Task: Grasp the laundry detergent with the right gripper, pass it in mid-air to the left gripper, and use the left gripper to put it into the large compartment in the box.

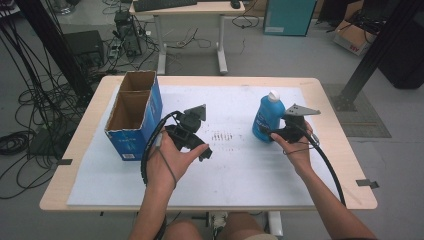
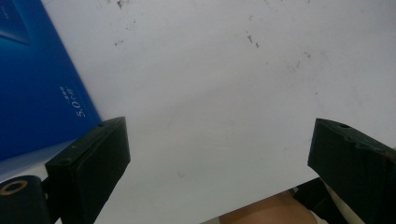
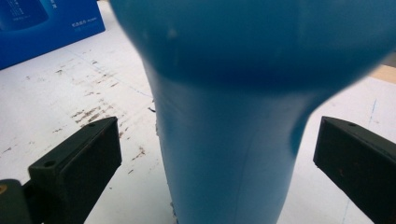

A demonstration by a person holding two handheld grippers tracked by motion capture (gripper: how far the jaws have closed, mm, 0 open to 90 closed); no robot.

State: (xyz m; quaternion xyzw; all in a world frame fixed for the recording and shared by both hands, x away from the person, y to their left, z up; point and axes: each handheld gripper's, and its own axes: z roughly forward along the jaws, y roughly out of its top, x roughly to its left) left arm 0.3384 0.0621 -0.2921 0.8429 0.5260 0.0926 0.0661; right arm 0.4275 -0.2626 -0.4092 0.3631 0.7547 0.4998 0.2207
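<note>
A blue bottle with a white cap stands upright on the white mat, right of centre. My right gripper is at its base, open, with the bottle's body between the two jaws and a gap on each side. My left gripper hovers over the mat near the table's middle, open, with nothing between its jaws. A blue cardboard box with an open top stands at the left; its side shows in the left gripper view.
The wooden table edge frames the mat. Scuff marks lie between the grippers. Beyond the table are a desk, cables on the floor and a black post at the right.
</note>
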